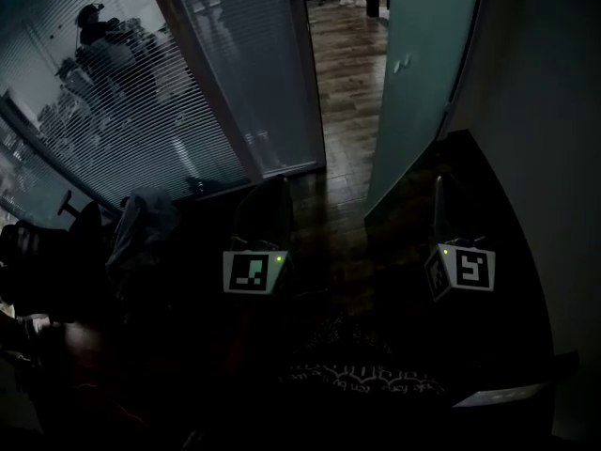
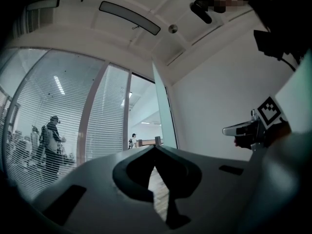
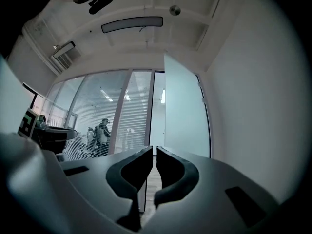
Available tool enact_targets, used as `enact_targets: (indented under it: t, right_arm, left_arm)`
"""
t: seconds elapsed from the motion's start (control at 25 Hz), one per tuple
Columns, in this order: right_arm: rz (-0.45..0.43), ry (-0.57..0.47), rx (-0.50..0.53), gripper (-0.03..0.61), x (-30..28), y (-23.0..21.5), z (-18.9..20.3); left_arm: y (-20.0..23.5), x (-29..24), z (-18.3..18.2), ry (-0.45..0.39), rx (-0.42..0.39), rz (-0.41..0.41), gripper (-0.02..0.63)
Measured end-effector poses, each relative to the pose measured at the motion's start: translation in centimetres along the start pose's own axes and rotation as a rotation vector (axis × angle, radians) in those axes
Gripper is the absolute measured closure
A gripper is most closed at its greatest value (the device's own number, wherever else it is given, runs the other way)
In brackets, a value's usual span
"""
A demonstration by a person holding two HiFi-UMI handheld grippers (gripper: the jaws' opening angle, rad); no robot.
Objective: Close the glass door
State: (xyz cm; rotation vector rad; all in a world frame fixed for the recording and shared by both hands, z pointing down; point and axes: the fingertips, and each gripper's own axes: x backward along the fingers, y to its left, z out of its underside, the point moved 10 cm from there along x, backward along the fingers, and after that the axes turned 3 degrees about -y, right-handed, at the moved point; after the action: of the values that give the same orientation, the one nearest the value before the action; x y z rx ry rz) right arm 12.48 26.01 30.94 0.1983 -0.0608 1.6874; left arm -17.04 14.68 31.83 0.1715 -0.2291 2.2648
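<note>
The frosted glass door (image 1: 423, 73) stands open, swung inward against the white wall, with the wooden corridor floor (image 1: 347, 83) showing through the doorway. Small fittings (image 1: 404, 64) sit on the door's face. My left gripper (image 1: 272, 195) is held low before the doorway, shut and empty, apart from the door. My right gripper (image 1: 439, 191) points at the door's near edge, shut and empty, not touching it. The door (image 2: 163, 111) rises beyond the jaw tips of the left gripper (image 2: 155, 147). It also stands ahead (image 3: 183, 111) of the right gripper (image 3: 154, 149).
A glass wall with lowered blinds (image 1: 141, 92) runs along the left, with a person (image 1: 99, 36) behind it. Dark chairs and draped cloth (image 1: 141, 224) stand at the lower left. A patterned rug (image 1: 366, 374) lies underfoot. White wall (image 1: 545, 111) closes the right side.
</note>
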Motion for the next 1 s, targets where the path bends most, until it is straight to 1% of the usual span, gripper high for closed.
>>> enact_targets:
  t: [0.36,0.64,1.0]
  right_arm:
    - [0.049,-0.007,0.015,0.572,-7.1,-0.5,0.5]
    - [0.076,-0.017,0.013,0.572,-11.1,-0.9,1.9]
    - [0.091,0.006,0.004,0.572,-16.4,-3.3,3.2]
  left_arm:
    - [3.9,-7.6,1.0,-0.024,0.008,0.04,0.612]
    - [5.7,-11.3,2.8,-0.022,0.011,0.076,0.612]
    - [6.8,-16.8,4.2,0.0,0.017,0.064,0.612]
